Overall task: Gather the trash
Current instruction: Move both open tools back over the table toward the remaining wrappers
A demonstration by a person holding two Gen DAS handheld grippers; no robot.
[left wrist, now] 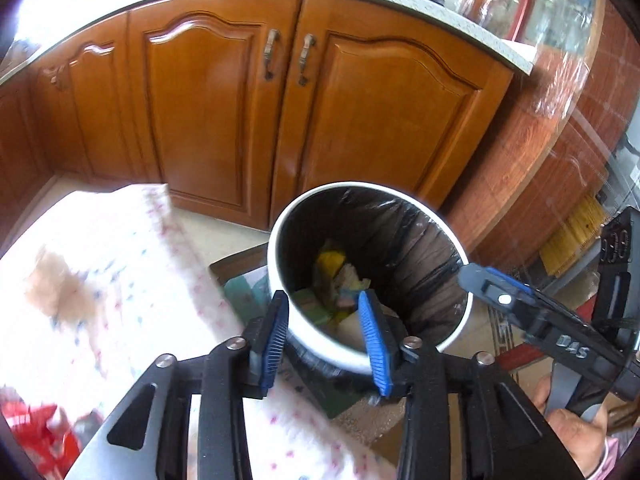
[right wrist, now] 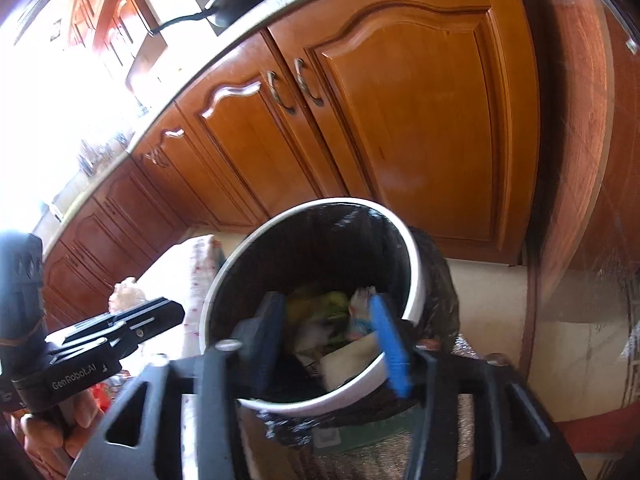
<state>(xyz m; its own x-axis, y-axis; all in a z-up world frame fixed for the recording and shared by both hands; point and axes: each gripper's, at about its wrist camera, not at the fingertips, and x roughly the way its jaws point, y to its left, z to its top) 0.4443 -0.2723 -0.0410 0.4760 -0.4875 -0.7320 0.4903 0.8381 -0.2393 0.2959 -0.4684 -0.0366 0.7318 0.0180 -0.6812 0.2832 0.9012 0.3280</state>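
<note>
Your left tongs sit apart with nothing between the blue pads, right over the near rim of the white trash bin. Your right tongs are spread wider, also empty, above the same bin. Trash lies inside on the black liner. Wooden cabinets stand behind, with a dotted cloth left of the bin.

Both wrist cams sit close above the white trash bin, tilted down into it. Left looks from the table side, right from the other; both catch the wooden cabinet doors behind.
</note>
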